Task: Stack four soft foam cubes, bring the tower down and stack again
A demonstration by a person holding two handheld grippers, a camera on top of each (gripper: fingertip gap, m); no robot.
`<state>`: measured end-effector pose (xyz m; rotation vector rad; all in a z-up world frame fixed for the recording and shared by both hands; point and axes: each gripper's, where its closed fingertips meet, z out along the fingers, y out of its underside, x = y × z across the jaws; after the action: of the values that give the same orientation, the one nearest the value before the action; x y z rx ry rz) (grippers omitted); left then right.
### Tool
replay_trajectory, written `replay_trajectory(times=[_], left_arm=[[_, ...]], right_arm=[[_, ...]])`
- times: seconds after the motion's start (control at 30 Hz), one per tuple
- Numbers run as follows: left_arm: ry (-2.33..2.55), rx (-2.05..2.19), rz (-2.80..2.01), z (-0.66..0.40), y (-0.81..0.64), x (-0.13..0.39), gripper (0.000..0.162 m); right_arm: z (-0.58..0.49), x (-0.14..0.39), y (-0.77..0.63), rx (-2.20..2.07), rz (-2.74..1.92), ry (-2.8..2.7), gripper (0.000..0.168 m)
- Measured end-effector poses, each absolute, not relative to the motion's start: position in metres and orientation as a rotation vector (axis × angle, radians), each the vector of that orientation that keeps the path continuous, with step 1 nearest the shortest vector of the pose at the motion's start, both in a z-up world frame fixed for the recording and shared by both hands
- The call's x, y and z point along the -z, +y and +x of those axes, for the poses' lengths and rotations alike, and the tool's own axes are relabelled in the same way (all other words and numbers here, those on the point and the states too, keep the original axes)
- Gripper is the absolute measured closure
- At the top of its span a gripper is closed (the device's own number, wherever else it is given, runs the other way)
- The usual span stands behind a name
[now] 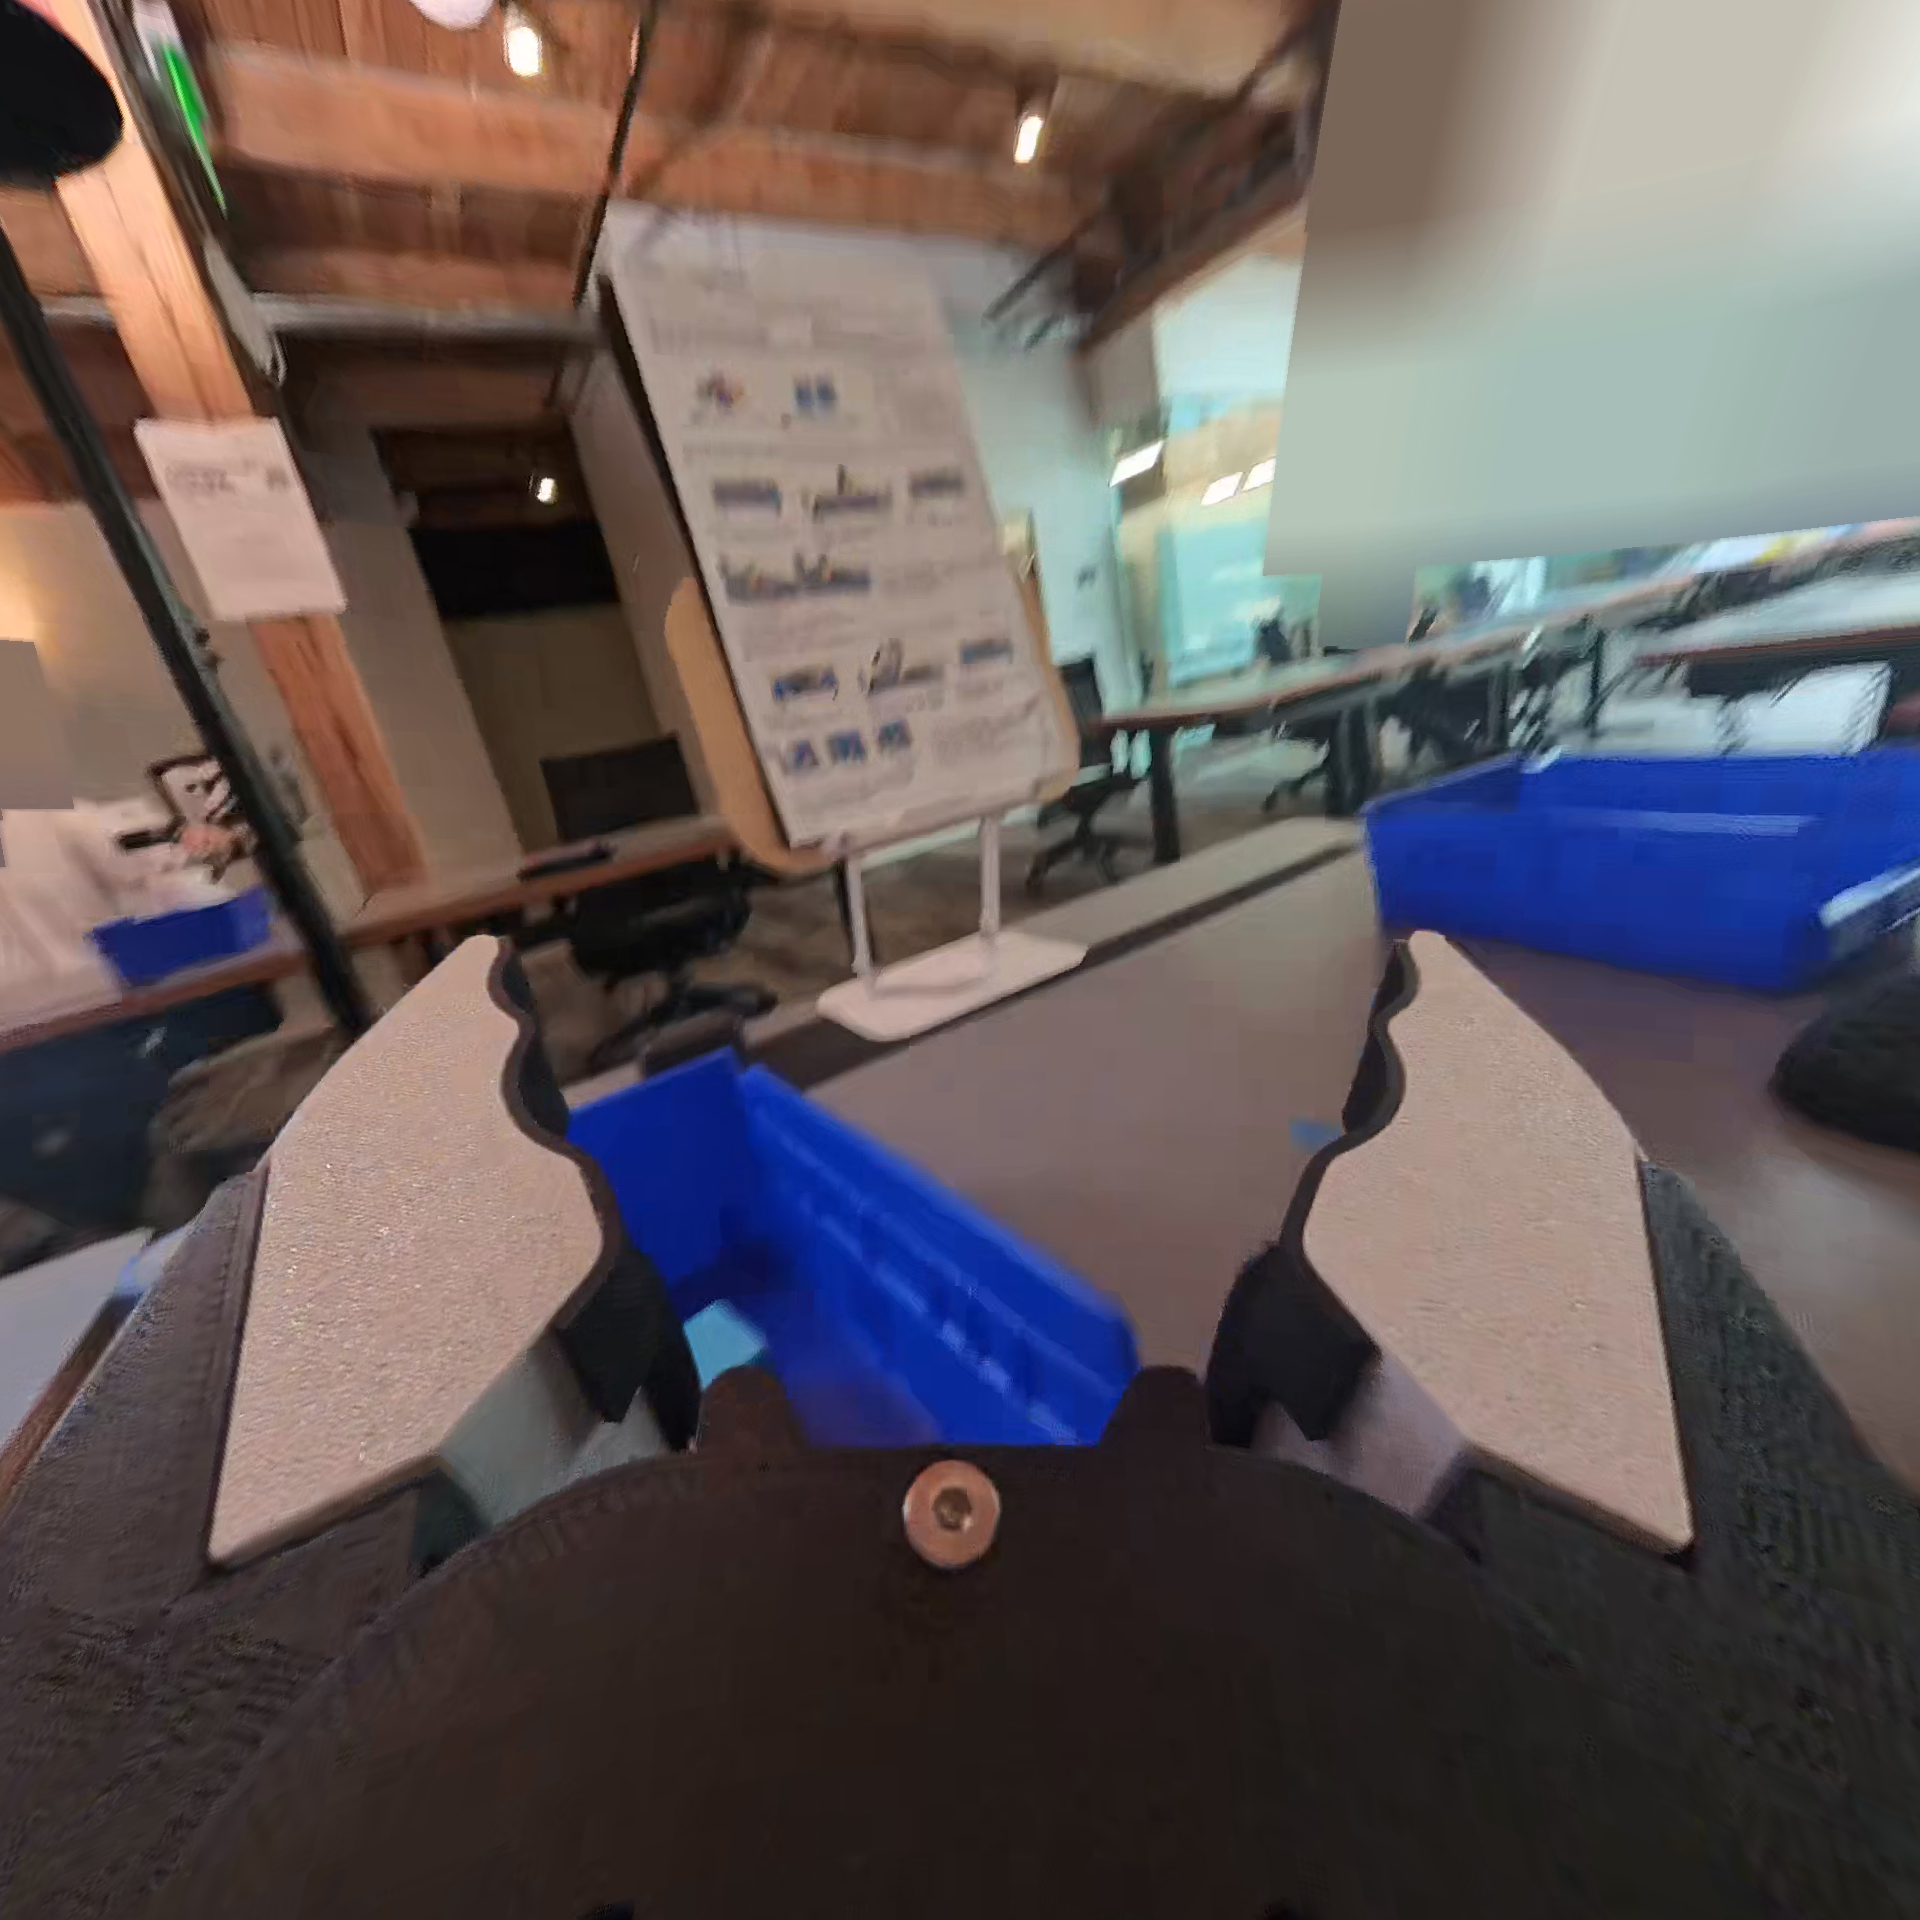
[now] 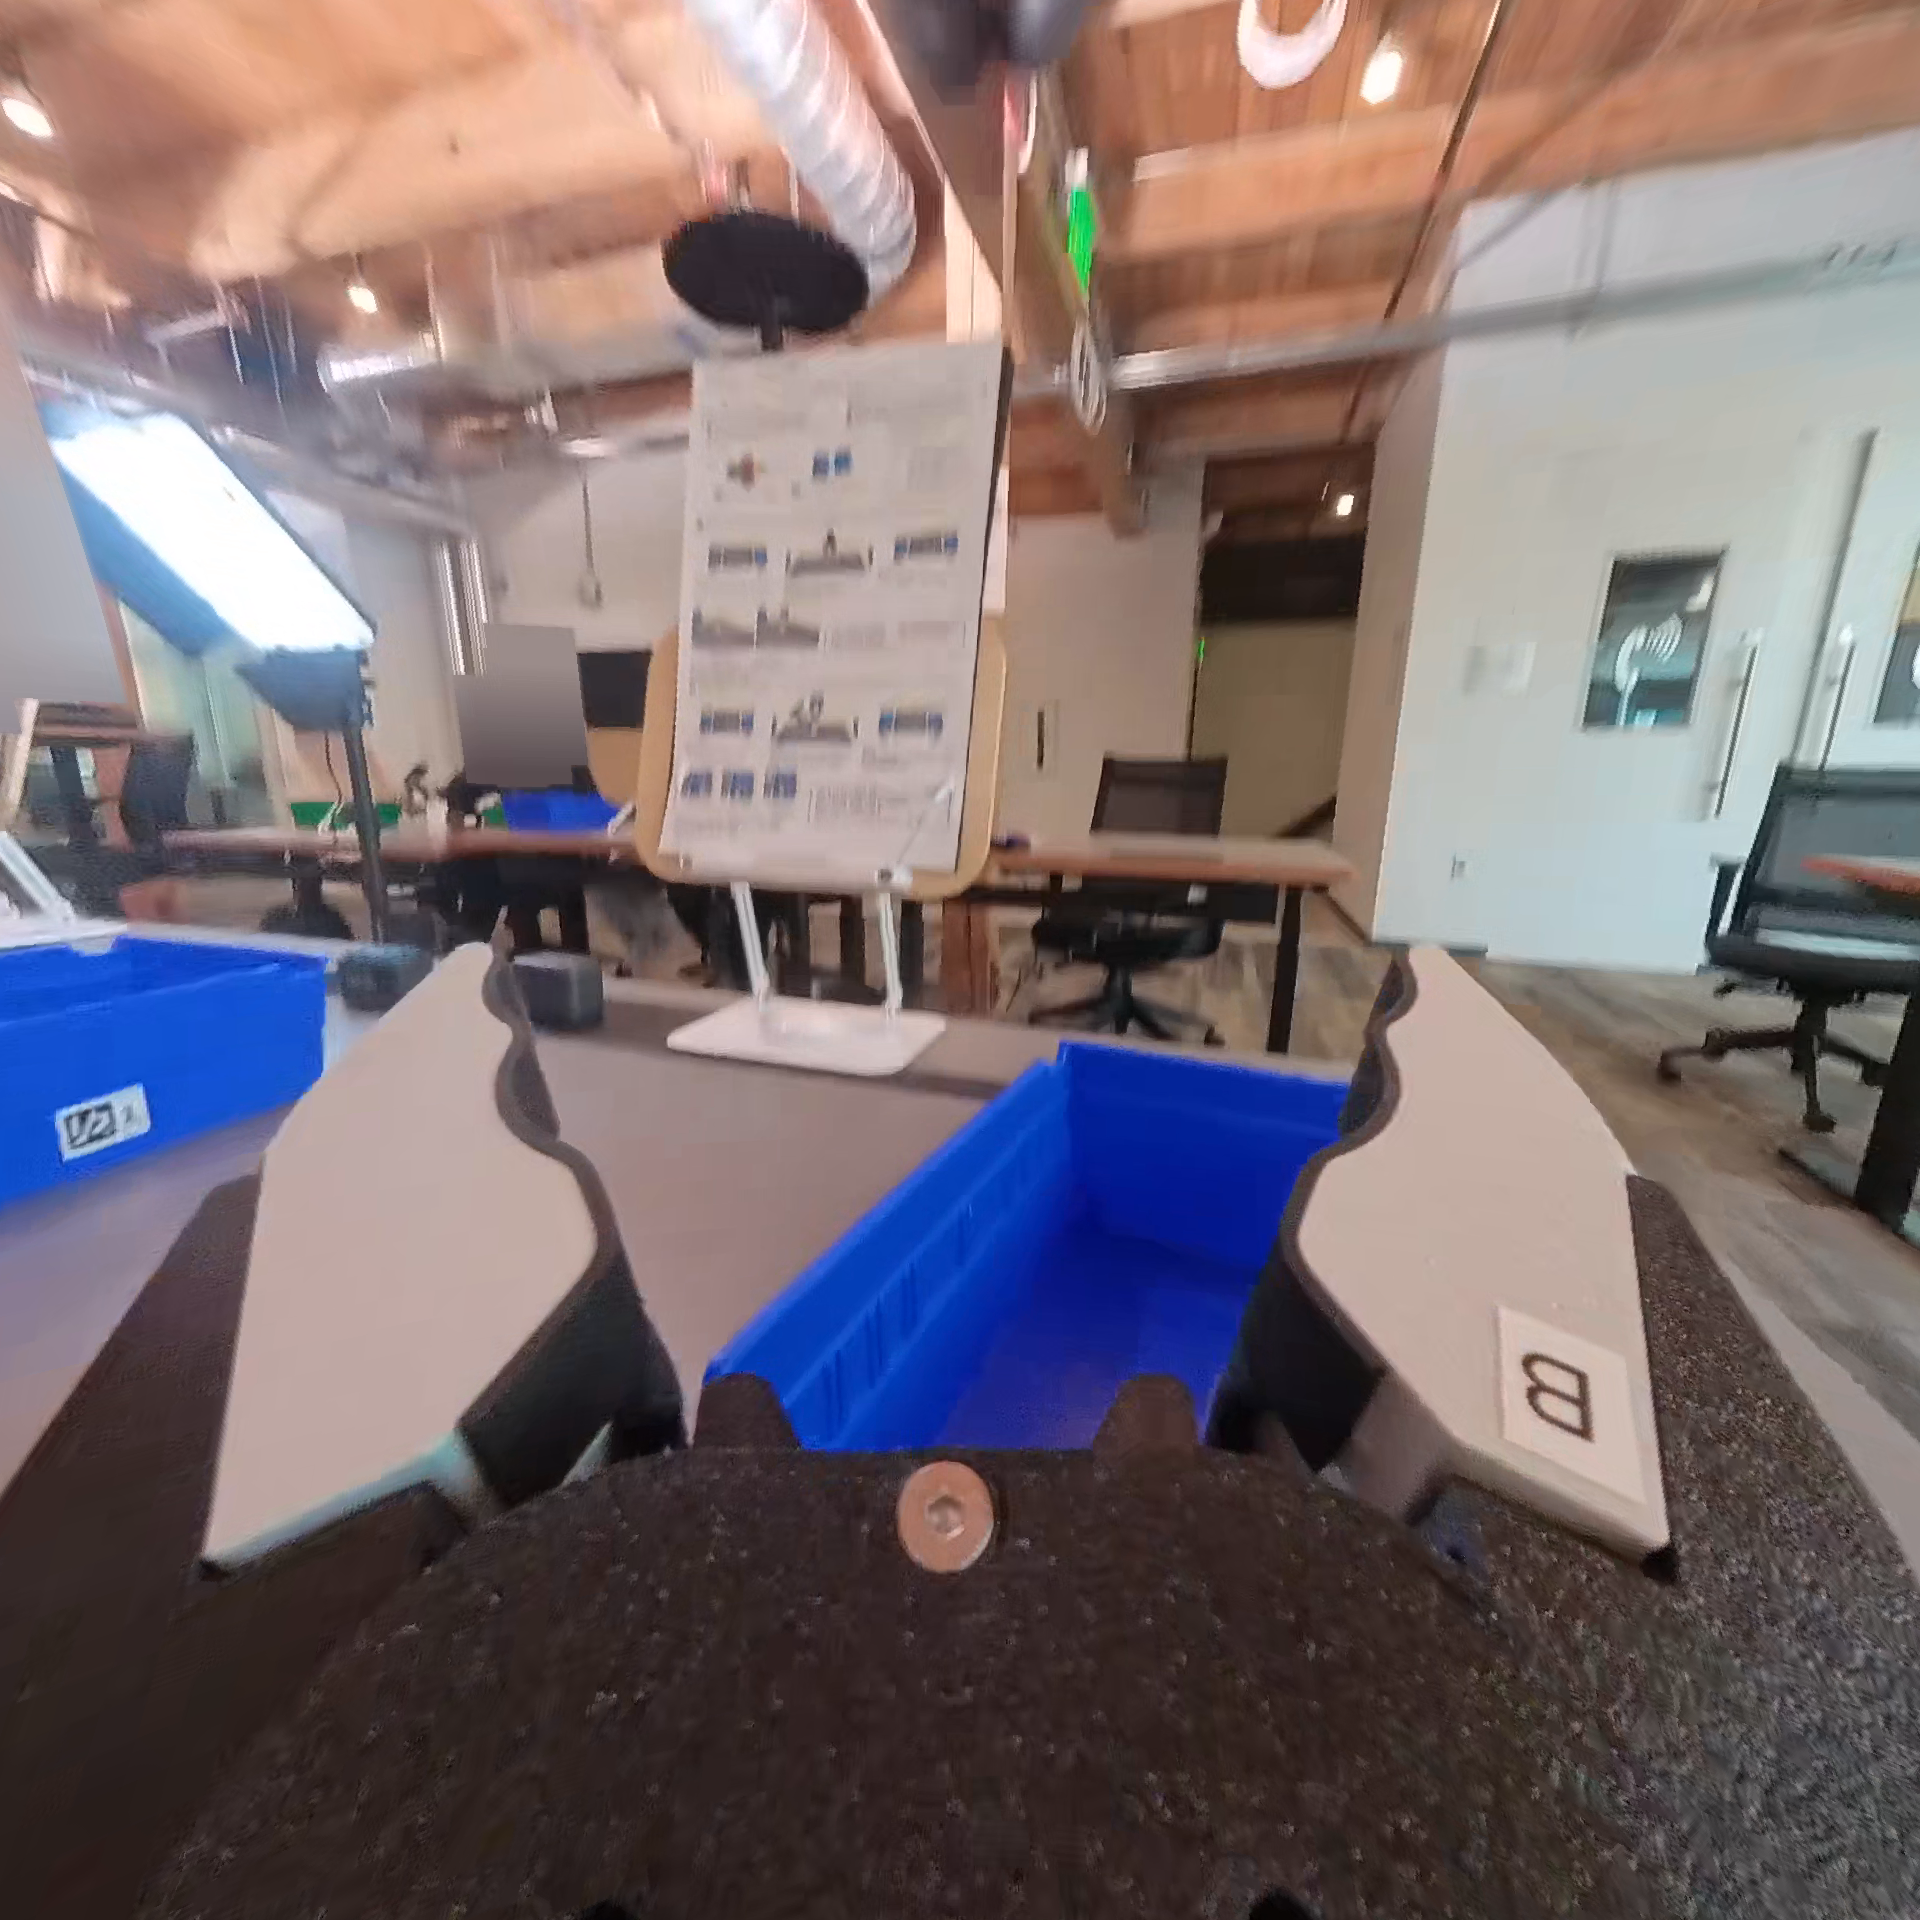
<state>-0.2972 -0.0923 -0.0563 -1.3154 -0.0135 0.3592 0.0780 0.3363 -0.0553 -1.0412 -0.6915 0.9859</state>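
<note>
**Right wrist view: both grippers spread and empty, no cubes in sight**

Right wrist view looks across a grey table (image 2: 790, 1174) toward a poster stand (image 2: 831, 665). A long blue bin (image 2: 914, 1288) lies lengthwise just ahead, its visible floor bare; a second bin (image 2: 156, 1049) sits well apart to the left.

The foam cubes appear in neither view, so I cannot tell where they are; a pale blue patch (image 1: 727, 1345) shows in the bin (image 1: 862, 1226) in the left wrist view, too blurred to name.

Judging from the task, the cubes should be light and squashy. A hard squeeze would likely deform one and tilt it on release, so a gentle pinch across two opposite flat faces, near mid-height, seems best.

The right gripper (image 2: 940, 1049) is held about level over the near end of the bin, fingers wide apart and holding nothing. The left gripper (image 1: 951, 1039) is likewise wide apart and empty, rolled to one side, with the scene blurred.
</note>
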Motion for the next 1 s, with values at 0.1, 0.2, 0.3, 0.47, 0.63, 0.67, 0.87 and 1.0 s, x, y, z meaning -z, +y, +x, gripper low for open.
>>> replay_trajectory(times=[0.1,0.2,0.3,0.47,0.63,0.67,0.87,1.0], left_arm=[[0.085,-0.159,-1.001,-0.263,-0.102,0.014,0.017],[0.130,-0.059,-0.846,-0.249,-0.117,-0.007,0.017],[0.172,-0.072,-0.903,-0.244,-0.110,-0.004,0.023],[0.086,-0.338,-1.151,-0.277,-0.098,0.020,0.146],[-0.279,-0.473,-1.659,-0.334,-0.093,0.085,0.075],[-0.336,-0.481,-1.769,-0.340,-0.093,0.102,0.068],[-0.701,-0.485,-2.192,-0.363,-0.101,0.184,0.065],[-0.806,-0.417,-2.321,-0.369,-0.104,0.217,0.073]], right_arm=[[0.073,0.045,0.324,-0.936,-0.947,-0.719,0.062],[0.069,0.038,0.310,-0.921,-0.878,-0.751,0.105],[0.069,0.035,0.304,-0.911,-0.858,-0.757,0.168],[0.057,0.054,0.297,-0.982,-0.949,-0.888,0.168],[0.057,0.065,0.301,-0.980,-1.024,-0.902,0.154],[0.056,0.067,0.303,-0.979,-1.044,-0.902,0.152],[0.046,0.082,0.305,-0.965,-1.123,-0.948,0.128],[0.041,0.088,0.305,-0.919,-1.149,-0.997,0.123]])
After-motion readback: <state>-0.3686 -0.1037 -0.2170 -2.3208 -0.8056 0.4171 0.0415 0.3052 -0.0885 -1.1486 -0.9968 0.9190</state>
